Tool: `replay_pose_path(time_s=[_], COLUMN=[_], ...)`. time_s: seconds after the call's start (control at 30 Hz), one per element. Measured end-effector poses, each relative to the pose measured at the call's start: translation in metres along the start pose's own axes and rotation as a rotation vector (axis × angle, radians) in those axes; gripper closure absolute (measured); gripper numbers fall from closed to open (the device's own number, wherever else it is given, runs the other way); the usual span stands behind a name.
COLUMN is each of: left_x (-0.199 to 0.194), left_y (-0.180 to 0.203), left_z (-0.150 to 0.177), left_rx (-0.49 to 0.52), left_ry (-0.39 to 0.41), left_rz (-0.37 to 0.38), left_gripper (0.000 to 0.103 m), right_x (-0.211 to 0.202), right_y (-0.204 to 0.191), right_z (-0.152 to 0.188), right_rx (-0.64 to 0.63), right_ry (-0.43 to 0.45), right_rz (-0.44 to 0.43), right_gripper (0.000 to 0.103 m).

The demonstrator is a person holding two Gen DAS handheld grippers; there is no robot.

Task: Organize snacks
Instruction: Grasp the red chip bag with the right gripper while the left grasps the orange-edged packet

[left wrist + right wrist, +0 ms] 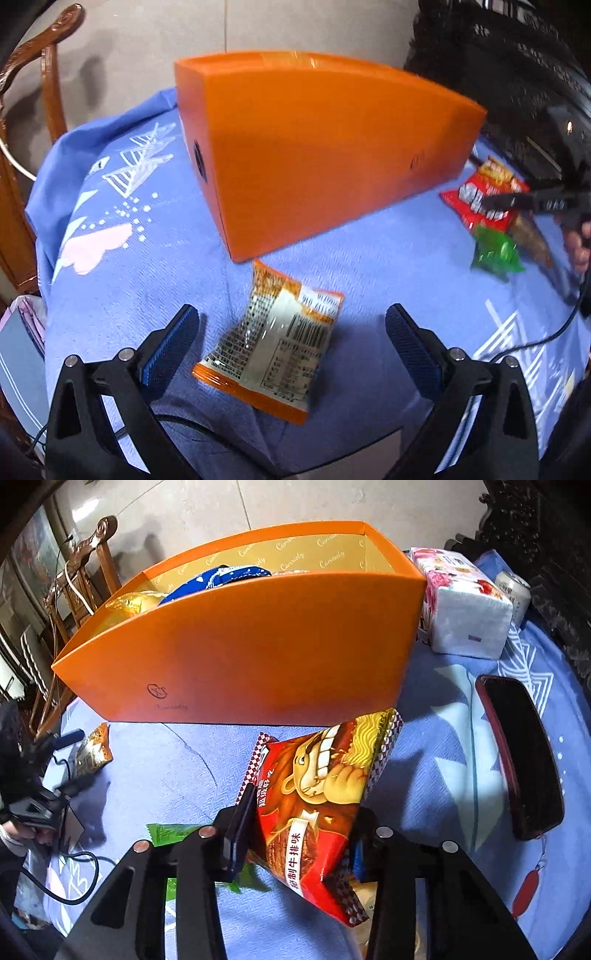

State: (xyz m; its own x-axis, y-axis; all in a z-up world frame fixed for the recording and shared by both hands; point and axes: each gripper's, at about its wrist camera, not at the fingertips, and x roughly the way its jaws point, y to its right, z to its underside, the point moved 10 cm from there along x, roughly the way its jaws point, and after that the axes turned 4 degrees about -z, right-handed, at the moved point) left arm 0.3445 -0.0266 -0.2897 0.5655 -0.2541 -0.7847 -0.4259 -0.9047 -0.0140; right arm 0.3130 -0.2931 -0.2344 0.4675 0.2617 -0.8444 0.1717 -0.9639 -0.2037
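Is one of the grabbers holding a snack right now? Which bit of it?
Yes. The right gripper pinches the red snack packet across its lower half, one finger on each side edge. The left gripper is open, holding nothing, around the orange packet.

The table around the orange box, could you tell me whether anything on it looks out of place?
Yes: a phone and a tissue pack lie on the blue cloth among snacks, right of the orange box. Neither is a snack.

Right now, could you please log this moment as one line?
left hand-held gripper: open over orange packet | right hand-held gripper: holding red packet | orange box: partly filled
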Motion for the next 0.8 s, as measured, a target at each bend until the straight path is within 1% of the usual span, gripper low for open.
replay_pose_path(time_s=[0.03, 0.1, 0.17, 0.23, 0.27, 0.3, 0.33, 0.37, 0.43, 0.5, 0.57, 0.63, 0.73, 0.8], left_x=[0.004, 0.005, 0.007, 0.008, 0.008, 0.007, 0.005, 0.003, 0.0, -0.004, -0.007, -0.012, -0.02, -0.026], left_y=[0.001, 0.002, 0.003, 0.004, 0.005, 0.004, 0.004, 0.001, -0.006, -0.007, -0.003, 0.002, 0.007, 0.008], left_z=[0.001, -0.002, -0.002, -0.002, -0.002, -0.004, -0.004, -0.005, -0.006, -0.004, 0.0, 0.003, 0.007, 0.008], left_rx=[-0.004, 0.005, 0.019, 0.031, 0.036, 0.04, 0.043, 0.043, 0.021, 0.008, 0.024, 0.035, 0.025, 0.005], left_ry=[-0.023, -0.018, -0.022, -0.025, -0.024, -0.015, -0.008, -0.002, 0.006, 0.01, 0.015, 0.021, 0.032, 0.04], left_rz=[0.017, 0.039, 0.035, 0.025, 0.016, 0.006, -0.002, -0.015, -0.016, -0.01, -0.016, -0.02, -0.013, -0.012], left_gripper=[0.004, 0.004, 0.004, 0.004, 0.007, 0.019, 0.034, 0.039, 0.056, 0.059, 0.061, 0.062, 0.062, 0.063], right_x=[0.0, 0.003, 0.007, 0.011, 0.012, 0.012, 0.011, 0.01, 0.003, -0.004, -0.012, -0.019, -0.033, -0.035], right_y=[0.001, 0.001, 0.0, -0.001, -0.003, -0.007, -0.011, -0.016, -0.022, -0.02, -0.021, -0.023, -0.02, -0.019], right_z=[0.001, 0.001, 0.003, 0.004, 0.005, -0.001, -0.002, -0.001, 0.002, 0.003, 0.006, 0.009, 0.013, 0.015], right_rx=[0.02, 0.045, 0.054, 0.046, 0.04, 0.035, 0.028, 0.022, 0.017, 0.021, 0.031, 0.045, 0.055, 0.065], right_ry=[-0.002, -0.016, -0.039, -0.049, -0.049, -0.046, -0.041, -0.037, -0.022, -0.01, 0.006, 0.025, 0.046, 0.052], right_rz=[-0.015, -0.054, -0.078, -0.072, -0.067, -0.067, -0.066, -0.065, -0.072, -0.078, -0.089, -0.098, -0.098, -0.101], right_gripper=[0.06, 0.059, 0.055, 0.055, 0.055, 0.057, 0.059, 0.06, 0.064, 0.066, 0.069, 0.074, 0.075, 0.076])
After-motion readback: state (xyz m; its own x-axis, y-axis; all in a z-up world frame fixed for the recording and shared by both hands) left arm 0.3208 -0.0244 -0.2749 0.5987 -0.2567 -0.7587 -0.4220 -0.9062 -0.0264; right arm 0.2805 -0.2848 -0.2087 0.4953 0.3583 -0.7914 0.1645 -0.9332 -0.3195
